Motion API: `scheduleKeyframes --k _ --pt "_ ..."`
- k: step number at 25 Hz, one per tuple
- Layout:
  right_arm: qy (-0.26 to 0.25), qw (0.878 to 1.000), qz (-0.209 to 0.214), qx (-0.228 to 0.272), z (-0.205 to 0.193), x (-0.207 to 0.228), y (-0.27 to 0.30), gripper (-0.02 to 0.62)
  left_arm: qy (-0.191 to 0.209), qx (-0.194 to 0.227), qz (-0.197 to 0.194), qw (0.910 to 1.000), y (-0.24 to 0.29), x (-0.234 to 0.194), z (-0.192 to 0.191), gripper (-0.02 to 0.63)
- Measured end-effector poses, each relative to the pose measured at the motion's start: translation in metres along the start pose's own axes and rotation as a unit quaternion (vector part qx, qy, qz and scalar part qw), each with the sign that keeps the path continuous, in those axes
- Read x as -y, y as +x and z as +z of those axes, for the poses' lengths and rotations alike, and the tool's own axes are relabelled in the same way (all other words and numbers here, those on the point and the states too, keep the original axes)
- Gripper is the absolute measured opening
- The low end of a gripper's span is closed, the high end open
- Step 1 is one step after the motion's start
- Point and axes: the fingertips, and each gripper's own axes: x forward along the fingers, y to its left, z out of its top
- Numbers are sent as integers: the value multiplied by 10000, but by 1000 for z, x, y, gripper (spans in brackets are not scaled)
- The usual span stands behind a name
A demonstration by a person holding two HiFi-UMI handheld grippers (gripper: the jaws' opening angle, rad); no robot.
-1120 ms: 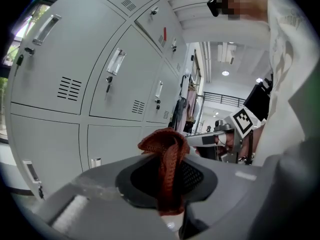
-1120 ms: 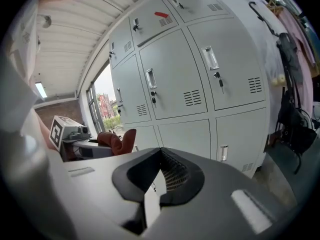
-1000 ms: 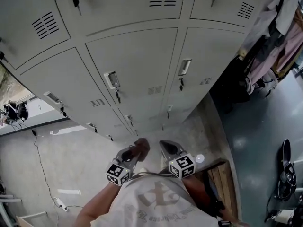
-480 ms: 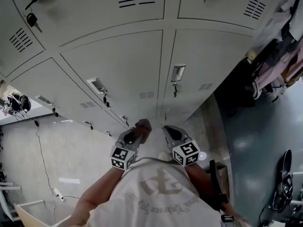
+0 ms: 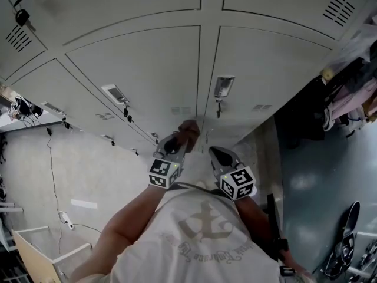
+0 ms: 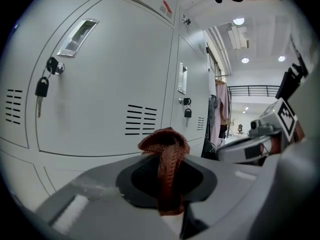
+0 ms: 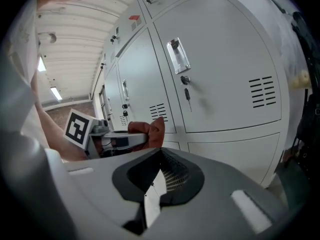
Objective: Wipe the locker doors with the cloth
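Our left gripper pinches the cloth, right gripper closed empty; keys dangling off the locker doors could snag it.

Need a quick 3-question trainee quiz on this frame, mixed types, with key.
1. True or false: the right gripper holds the brown cloth.
2. What hangs from the lock on the nearest locker door in the left gripper view? A) key B) padlock C) nothing
3. Fill in: the left gripper is ___ on the brown cloth.
Key: 1 false; 2 A; 3 shut.
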Motion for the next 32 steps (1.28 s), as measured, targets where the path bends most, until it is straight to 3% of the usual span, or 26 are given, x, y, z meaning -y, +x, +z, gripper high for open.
scheduleKeyframes --k 7,14,23,32 --pt "-60 10000 -1 43 6 14 -9 8 -13 87 368 9993 49 -12 5 72" --pt "18 10000 -49 44 6 30 -14 8 -390 54 509 9979 66 -20 1 72" --pt "-38 9998 174 12 11 27 3 8 -212 -136 531 9983 59 -30 -5 71" --pt "-427 9974 528 -223 10 -12 31 8 -288 -1 1036 9942 14 -91 -13 72"
